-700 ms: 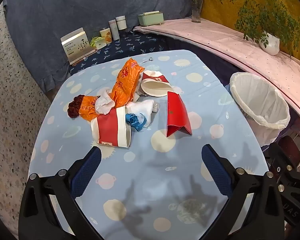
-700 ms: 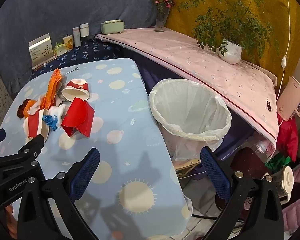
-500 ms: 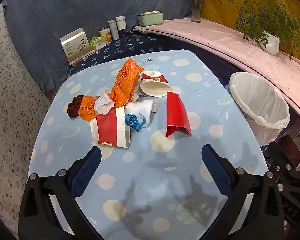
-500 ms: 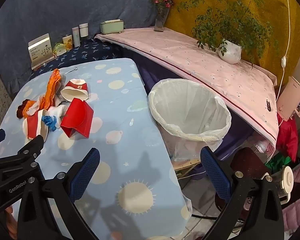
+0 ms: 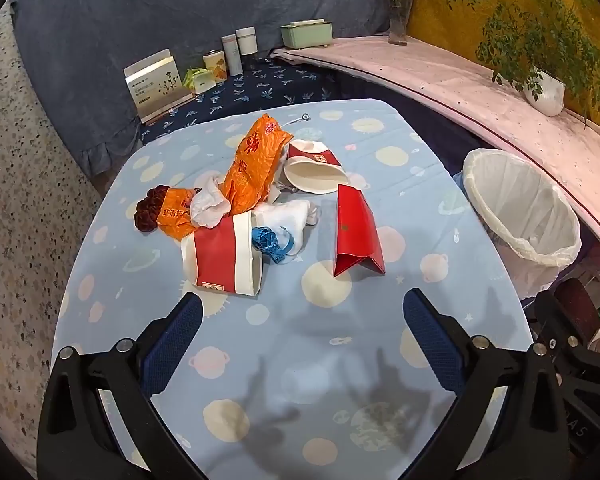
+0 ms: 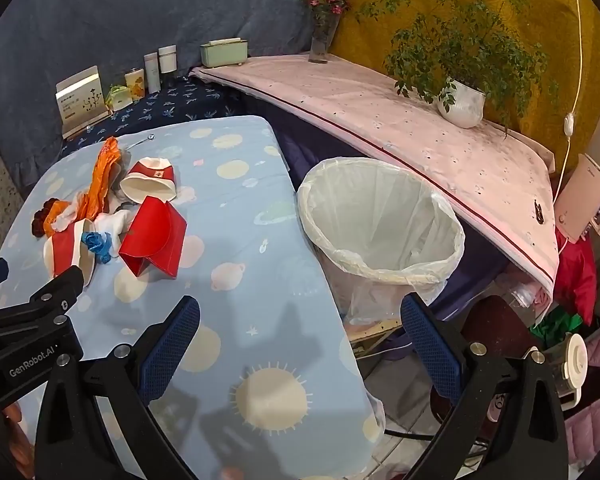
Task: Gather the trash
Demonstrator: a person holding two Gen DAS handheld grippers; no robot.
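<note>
A heap of trash lies mid-table on the blue planet-print cloth [image 5: 320,360]: an orange plastic bag [image 5: 252,168], a red-and-white paper cup on its side [image 5: 220,258], a second cup [image 5: 314,166], a folded red carton [image 5: 356,234], white tissue [image 5: 290,218], a blue scrap [image 5: 268,242] and a dark brown lump [image 5: 150,210]. The white-lined bin [image 6: 380,224] stands at the table's right edge. My left gripper [image 5: 302,316] hovers open short of the heap, nothing between its fingers. My right gripper [image 6: 300,320] is open over the table's near right edge, beside the bin.
A pink-covered shelf [image 6: 400,120] runs behind the bin, bearing a potted plant [image 6: 460,104], a flower vase [image 6: 322,42] and a green box [image 6: 224,52]. Jars and a card box [image 5: 154,84] stand on the dark blue bench behind the table. Speckled floor lies left.
</note>
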